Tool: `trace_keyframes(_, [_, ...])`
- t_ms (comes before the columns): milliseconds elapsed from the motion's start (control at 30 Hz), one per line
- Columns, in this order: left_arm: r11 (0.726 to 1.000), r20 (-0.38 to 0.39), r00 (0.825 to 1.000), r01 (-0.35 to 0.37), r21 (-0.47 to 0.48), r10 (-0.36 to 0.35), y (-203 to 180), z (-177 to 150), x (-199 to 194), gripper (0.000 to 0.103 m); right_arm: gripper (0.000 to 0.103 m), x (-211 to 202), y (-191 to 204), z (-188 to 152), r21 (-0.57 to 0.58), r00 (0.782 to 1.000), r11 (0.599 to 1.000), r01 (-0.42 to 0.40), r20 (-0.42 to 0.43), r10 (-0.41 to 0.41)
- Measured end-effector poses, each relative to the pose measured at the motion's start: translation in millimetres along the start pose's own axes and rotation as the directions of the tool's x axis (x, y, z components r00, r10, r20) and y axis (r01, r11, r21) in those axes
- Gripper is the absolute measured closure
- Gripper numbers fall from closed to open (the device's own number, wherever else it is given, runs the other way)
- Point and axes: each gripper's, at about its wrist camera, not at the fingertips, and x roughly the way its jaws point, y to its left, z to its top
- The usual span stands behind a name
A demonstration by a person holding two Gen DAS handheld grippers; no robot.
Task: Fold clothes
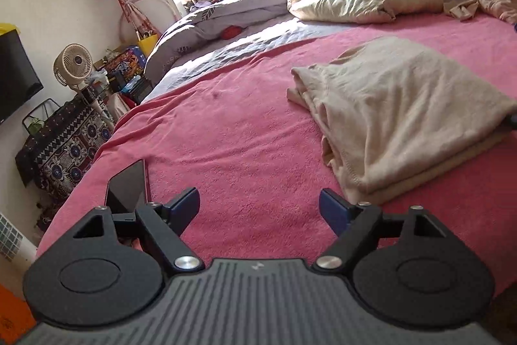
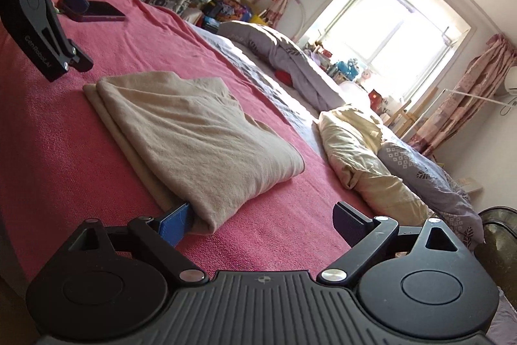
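Your right gripper (image 2: 261, 223) sits with jaws spread and gripping nothing, though its left pad is tucked against the near corner of the folded beige garment (image 2: 194, 131), whose long axis runs away from you toward the far left across the pink blanket (image 2: 48, 131). Your left gripper (image 1: 258, 209) is also released and empty, with the garment (image 1: 404, 112) off to its right and farther away, so the right hand is nearer. Open blanket surrounds the bundle; the phone (image 1: 129, 186) lies at the left edge.
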Motion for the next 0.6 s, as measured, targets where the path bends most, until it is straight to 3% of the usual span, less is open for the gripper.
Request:
trace_keyframes(67, [0.993,0.055,0.992,0.112,-0.022,-0.111,-2.3,10.8,-10.0,0.019,0.009,3.6,4.2,2.5,-0.010,1.000,1.000,-0.001,0.020,0.001])
trace_keyframes(133, [0.983,0.088,0.979,0.183,0.013,-0.184,-18.8,19.9,-10.8,0.018,0.009,8.4,9.1,6.0,-0.021,0.999,1.000,0.008,0.040,-0.007])
trace_keyframes(233, [0.986,0.038,0.991,0.124,0.108,-0.129,-52.5,21.3,14.3,0.018,0.010,14.4,13.2,5.2,-0.035,0.999,0.999,0.010,0.040,-0.009])
trace_keyframes(300, [0.988,-0.017,0.994,0.110,0.105,-0.109,-59.6,13.7,29.5,0.017,0.018,16.6,11.0,0.0,-0.023,0.999,0.999,-0.025,0.021,0.026])
trace_keyframes(367, [0.991,-0.018,0.992,0.124,0.059,-0.123,-50.6,9.3,27.8,0.016,0.030,15.5,6.9,-3.9,0.003,0.998,0.998,-0.061,0.017,0.061])
trace_keyframes(400, [0.991,-0.018,0.991,0.130,0.038,-0.130,-46.2,7.1,26.8,0.016,0.030,14.6,5.8,-4.4,0.005,0.998,0.998,-0.062,0.023,0.062])
trace_keyframes(500, [0.985,0.022,0.991,0.131,0.110,-0.134,-37.3,6.9,7.8,0.017,0.030,12.7,5.6,-0.7,-0.020,0.998,0.999,-0.043,0.047,0.044])
trace_keyframes(600, [0.954,0.074,0.972,0.200,0.221,-0.221,-34.5,10.7,-12.8,0.017,0.038,11.0,-0.7,5.3,-0.002,0.995,0.997,-0.078,0.069,0.077])
